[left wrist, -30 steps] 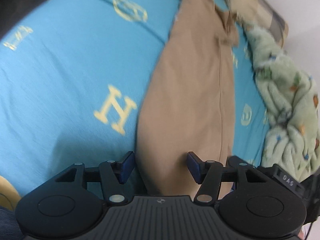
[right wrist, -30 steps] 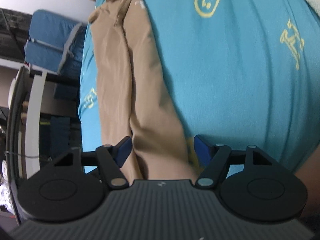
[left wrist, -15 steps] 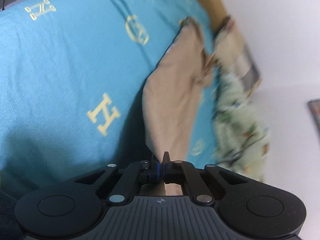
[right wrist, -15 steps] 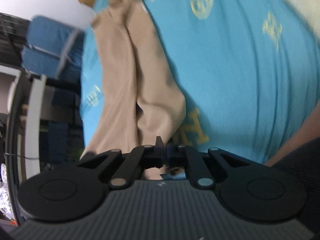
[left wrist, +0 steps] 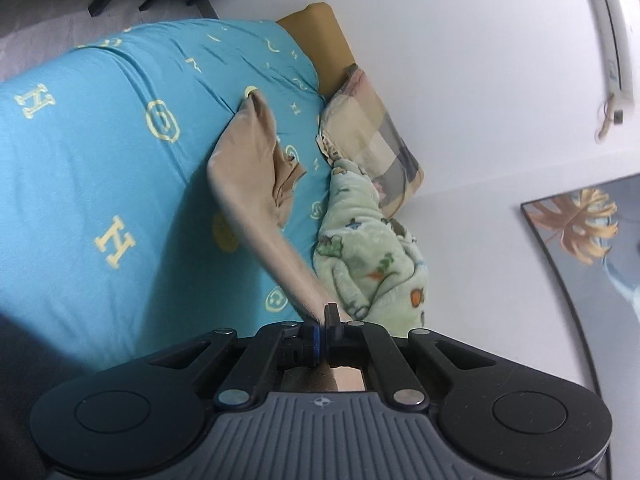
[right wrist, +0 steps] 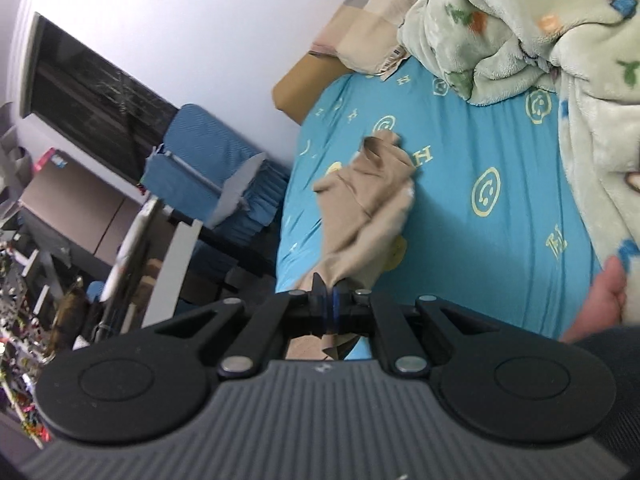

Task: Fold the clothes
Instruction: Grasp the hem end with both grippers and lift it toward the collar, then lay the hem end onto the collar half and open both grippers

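Tan garment (left wrist: 248, 168), near end lifted off bed

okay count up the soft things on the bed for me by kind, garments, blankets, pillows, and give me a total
Tan garment, pinched by the left tool and the right tool: 1
Green fleece blanket: 1
Plaid pillow: 1
Total: 3, all on the blue sheet.

Both wrist cams above bed (left wrist: 80, 168), sharing blanket (right wrist: 520, 32).
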Demonstrator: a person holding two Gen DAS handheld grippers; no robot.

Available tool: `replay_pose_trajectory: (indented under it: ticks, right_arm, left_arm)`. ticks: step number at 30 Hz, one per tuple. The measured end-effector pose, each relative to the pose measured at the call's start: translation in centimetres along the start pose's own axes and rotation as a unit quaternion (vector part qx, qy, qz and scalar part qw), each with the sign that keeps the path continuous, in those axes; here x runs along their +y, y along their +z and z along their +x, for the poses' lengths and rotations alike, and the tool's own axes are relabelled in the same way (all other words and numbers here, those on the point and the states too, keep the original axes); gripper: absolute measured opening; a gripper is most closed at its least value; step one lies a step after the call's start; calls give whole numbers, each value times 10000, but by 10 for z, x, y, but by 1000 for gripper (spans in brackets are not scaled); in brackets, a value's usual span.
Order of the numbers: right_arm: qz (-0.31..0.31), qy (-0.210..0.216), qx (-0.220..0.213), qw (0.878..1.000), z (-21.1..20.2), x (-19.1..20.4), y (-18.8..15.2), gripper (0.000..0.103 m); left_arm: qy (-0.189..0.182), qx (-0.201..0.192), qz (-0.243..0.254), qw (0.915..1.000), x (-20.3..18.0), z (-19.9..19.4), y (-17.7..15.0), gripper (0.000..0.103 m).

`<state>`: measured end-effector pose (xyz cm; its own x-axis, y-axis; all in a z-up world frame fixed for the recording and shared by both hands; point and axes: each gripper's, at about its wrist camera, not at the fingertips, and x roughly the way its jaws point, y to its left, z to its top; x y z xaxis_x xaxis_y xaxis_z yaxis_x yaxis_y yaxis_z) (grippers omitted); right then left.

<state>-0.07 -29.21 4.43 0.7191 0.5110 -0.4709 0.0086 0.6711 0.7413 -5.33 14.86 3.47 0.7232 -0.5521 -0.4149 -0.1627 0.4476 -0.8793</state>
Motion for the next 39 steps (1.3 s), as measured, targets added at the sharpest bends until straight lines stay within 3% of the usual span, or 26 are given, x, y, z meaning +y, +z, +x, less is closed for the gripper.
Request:
replay_pose_trajectory:
  ticks: [4,8,12,19,22,25,29,33,34,35,36,37,38,39]
  right_arm:
    - [-26,35,6,10000,-11,-2,-4,5]
    - [268,26,52,9996,26,-14,4,5]
    - [261,-33,-217,9994,73,-19,28,5]
    - [-424,-318,-795,9954,168,-23,62,6]
    - [-1083,-544,-940,9882,211,-25,72,6]
    - [-1691,-805,-971,9775,252,-36,75,6]
    - [-1743,-941,-627,9782,288,-54,77,6]
    - [-1856,-1144,-369,9752,303,-58,77,8]
    - [-1902,-1190,-319,9740,304,-57,77,11]
    - [-2022,-1235,-308,9710,304,-54,75,20]
    - [-2113,-1217,-352,9692,300,-50,73,32]
    - [-2204,-1199,-397,9672,297,-47,70,63]
    - [-2289,-1175,-448,9653,294,-43,68,85]
    - [-2312,-1093,-568,9651,287,-40,66,87]
  left_arm:
    - [182,36,221,9996,-4,-2,-5,2]
    - [473,-65,430,9979,-3,31,18,2]
    - [524,-203,895,9944,-2,83,56,2]
    - [1064,-744,2385,9624,-16,180,109,3]
    - [1182,-875,2752,9501,-8,222,130,3]
    - [1302,-862,2890,9445,13,260,145,3]
    - [1581,-646,2925,9409,49,301,158,3]
    - [1740,-473,3001,9367,62,314,161,4]
    - [1790,-453,3076,9334,60,313,160,9]
    - [1840,-433,3150,9301,57,312,159,16]
    - [1885,-411,3227,9266,54,310,157,36]
    - [1910,-393,3314,9231,49,307,154,54]
    - [1935,-432,3390,9197,44,302,149,61]
    - [1957,-481,3457,9164,39,297,145,71]
